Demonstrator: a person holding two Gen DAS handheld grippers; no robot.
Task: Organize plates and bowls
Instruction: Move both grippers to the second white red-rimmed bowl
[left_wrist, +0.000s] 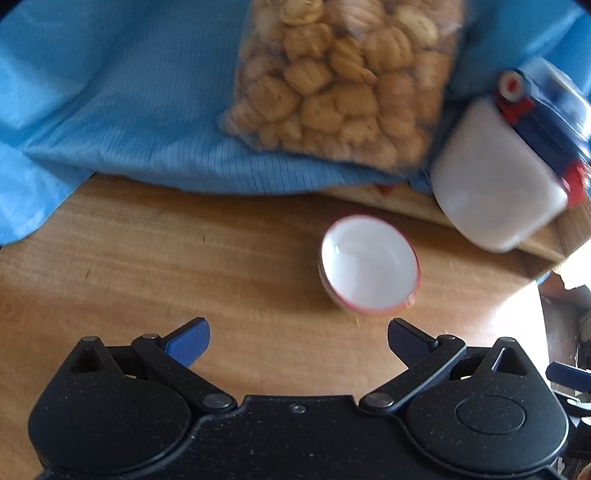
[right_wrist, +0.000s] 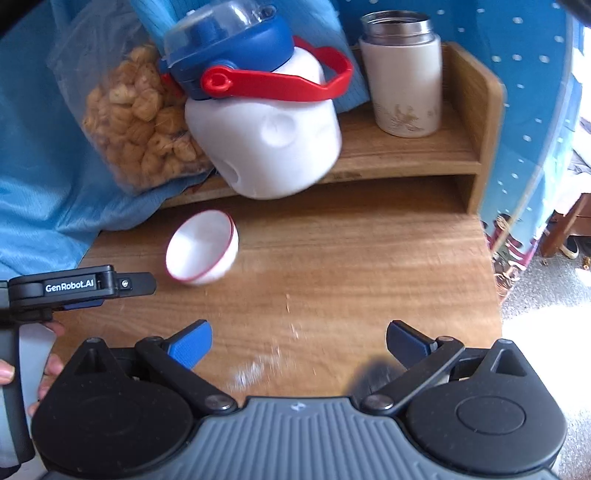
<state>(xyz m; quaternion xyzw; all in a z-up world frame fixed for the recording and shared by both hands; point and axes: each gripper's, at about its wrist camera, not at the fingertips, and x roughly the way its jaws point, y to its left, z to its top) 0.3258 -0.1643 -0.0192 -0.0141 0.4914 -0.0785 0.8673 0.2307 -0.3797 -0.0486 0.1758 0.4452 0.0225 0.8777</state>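
Item: bowl (left_wrist: 369, 266), tilted, at one o'clock. Our left gripper (left_wrist: 298, 341) gapes empty; we approach its rim squarely.

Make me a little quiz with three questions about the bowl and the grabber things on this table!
1. True or false: the left gripper holds the bowl.
2. What colour is the bowl's rim?
3. The white jug leans against: A) the snack bag, B) the steel-topped flask.

Key: 1 false, both it and the right gripper are open and empty. 2 red. 3 A.
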